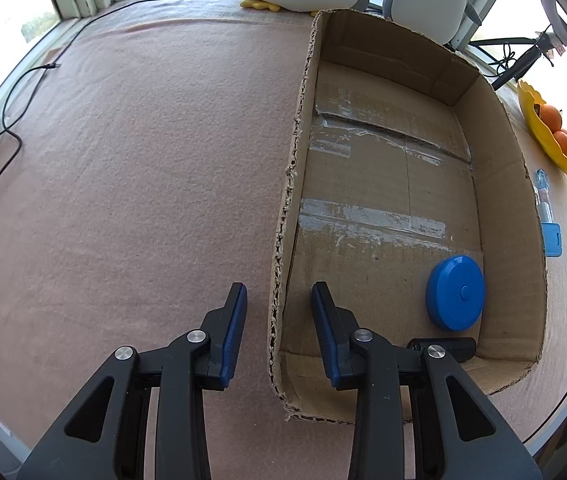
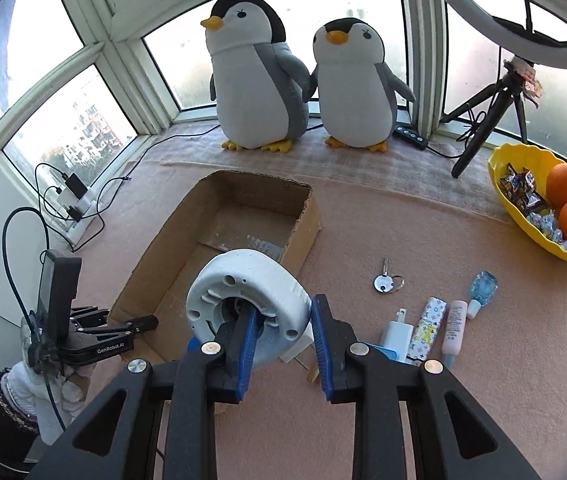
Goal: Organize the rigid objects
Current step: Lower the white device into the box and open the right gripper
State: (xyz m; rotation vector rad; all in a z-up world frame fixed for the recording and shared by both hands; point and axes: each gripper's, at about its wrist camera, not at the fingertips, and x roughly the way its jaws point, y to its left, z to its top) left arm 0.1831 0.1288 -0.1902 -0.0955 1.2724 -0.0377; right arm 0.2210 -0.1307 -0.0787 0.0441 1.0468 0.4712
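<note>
Right jaws clamped on white round hollow-bottomed device (image 2: pixel 249 276); left jaws gripping cardboard box (image 1: pixel 519 200)

The white round device (image 2: pixel 243 304) is tilted, underside showing; the blue disc (image 1: pixel 455 292) lies flat at 4 o'clock in the cardboard box (image 1: pixel 519 184).

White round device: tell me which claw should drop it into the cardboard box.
Right. The right claw already grips the white round device just before the cardboard box; the left claw only pinches the box's wall.
</note>
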